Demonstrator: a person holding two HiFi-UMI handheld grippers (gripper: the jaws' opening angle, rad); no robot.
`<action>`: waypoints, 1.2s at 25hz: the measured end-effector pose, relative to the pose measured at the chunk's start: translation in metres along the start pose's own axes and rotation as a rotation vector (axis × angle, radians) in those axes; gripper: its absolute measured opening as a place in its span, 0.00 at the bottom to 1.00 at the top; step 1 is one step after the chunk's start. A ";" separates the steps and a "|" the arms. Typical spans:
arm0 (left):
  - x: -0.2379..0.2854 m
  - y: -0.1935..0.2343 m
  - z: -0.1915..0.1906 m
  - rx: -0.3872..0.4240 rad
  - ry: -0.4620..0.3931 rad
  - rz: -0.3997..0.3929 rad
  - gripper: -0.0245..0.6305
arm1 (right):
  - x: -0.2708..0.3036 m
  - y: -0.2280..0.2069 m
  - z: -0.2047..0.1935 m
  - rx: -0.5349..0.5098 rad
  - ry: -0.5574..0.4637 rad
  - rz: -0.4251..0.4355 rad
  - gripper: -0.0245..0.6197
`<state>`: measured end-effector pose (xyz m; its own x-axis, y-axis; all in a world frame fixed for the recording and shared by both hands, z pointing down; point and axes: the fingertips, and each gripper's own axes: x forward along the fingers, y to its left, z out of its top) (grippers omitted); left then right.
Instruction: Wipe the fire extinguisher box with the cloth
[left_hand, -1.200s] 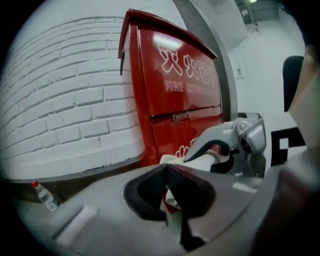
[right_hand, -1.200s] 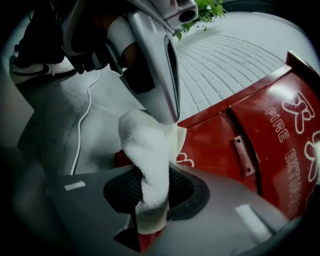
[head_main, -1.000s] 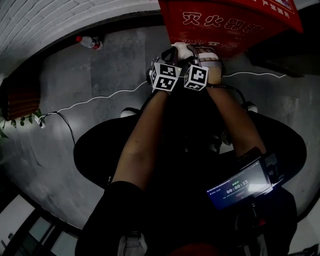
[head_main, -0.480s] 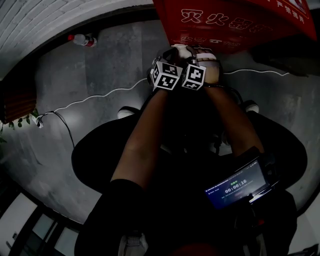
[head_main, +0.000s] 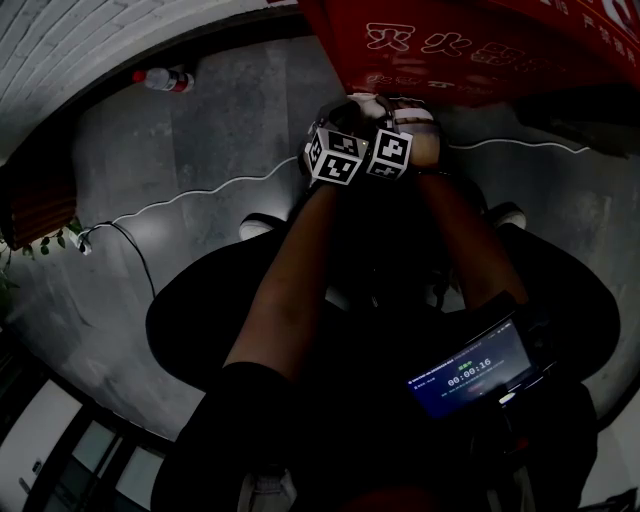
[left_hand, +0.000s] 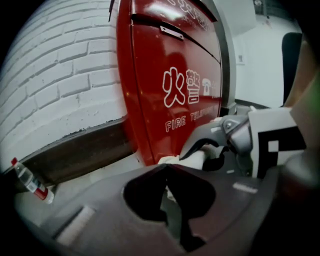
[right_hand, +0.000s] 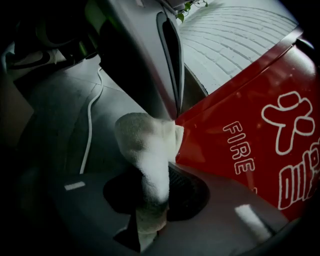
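Below the brick wall (left_hand: 65, 75), the right gripper (right_hand: 152, 200), clamping the cloth (right_hand: 147, 145), has crept against the fire extinguisher box (right_hand: 260, 125), left gripper (left_hand: 167, 167) closed and empty: wiping looks underway.

Dark grey left claw (left_hand: 167, 169), black-and-white marker cubes (head_main: 336, 156)

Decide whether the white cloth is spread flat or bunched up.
Bunched up: the cloth is a rounded wad pinched between the right gripper's jaws, its tip at the red box's edge.
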<state>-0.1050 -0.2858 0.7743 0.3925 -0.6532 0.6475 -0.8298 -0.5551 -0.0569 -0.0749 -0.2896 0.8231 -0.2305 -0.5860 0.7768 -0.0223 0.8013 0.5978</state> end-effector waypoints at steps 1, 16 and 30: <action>0.000 0.000 0.000 0.000 0.001 -0.001 0.04 | 0.002 0.001 0.000 0.002 0.001 0.001 0.19; -0.048 -0.006 0.060 0.055 -0.080 0.030 0.04 | -0.072 -0.035 0.014 -0.034 -0.042 -0.069 0.19; -0.170 -0.052 0.218 0.061 -0.380 0.074 0.04 | -0.259 -0.123 -0.016 -0.088 -0.052 -0.359 0.19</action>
<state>-0.0416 -0.2583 0.5015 0.4609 -0.8305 0.3127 -0.8409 -0.5214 -0.1452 0.0029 -0.2382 0.5517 -0.2720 -0.8190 0.5052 -0.0275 0.5314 0.8467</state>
